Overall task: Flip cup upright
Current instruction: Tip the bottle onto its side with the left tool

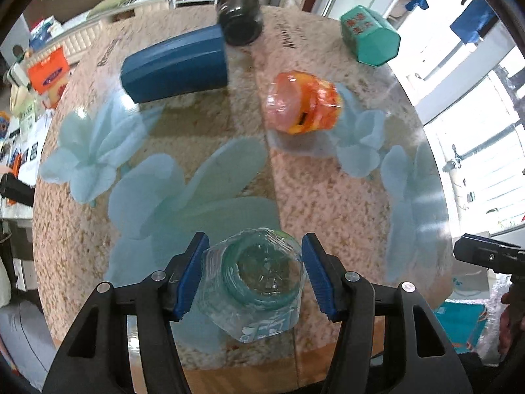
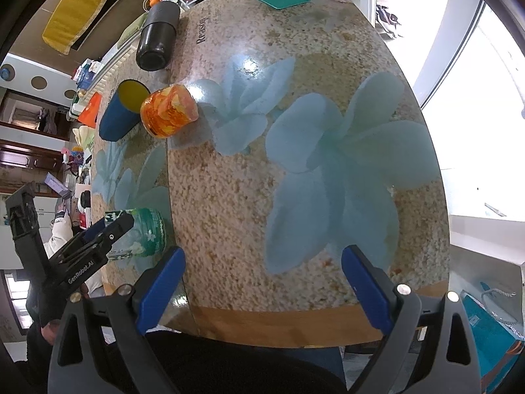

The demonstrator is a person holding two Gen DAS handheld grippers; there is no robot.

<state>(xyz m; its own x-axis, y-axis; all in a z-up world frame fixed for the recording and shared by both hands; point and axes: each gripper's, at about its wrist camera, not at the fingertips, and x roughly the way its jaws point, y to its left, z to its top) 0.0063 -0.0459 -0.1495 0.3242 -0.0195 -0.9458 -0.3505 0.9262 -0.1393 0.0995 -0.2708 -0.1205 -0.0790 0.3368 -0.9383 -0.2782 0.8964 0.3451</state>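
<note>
1. The task's thing nearest the action is a clear glass cup with a teal rim and white flower print [image 1: 259, 282]. It lies on its side near the table's front edge, on the left half of the table [image 1: 328, 197].
2. In the left wrist view the cup's open mouth faces the camera, so its long axis runs roughly along the left tongs' reach, base pointing away toward the table's middle.
3. The left tongs [image 1: 255, 275] stand apart, one blue pad on each side of the cup. The left pad looks to be touching or just beside the cup wall; the right pad shows a small gap. They are not clamped on it yet.
4. The right tongs [image 2: 262, 282] are also spread wide with nothing between them, over the table's front edge, well to the right of the cup [image 2: 144, 233].
5. The left hand is clearly the nearer one. In my judgement the coming move is its own: close across the cup's width, then rotate so the mouth comes up.
6. Other cups lie tipped further back: a blue tumbler [image 1: 175, 64], an orange patterned glass [image 1: 303, 103], a black cup [image 1: 241, 16] and a teal hexagonal cup [image 1: 370, 36].
7. A risk: smooth glass may slip between the pads during the turn.
</note>
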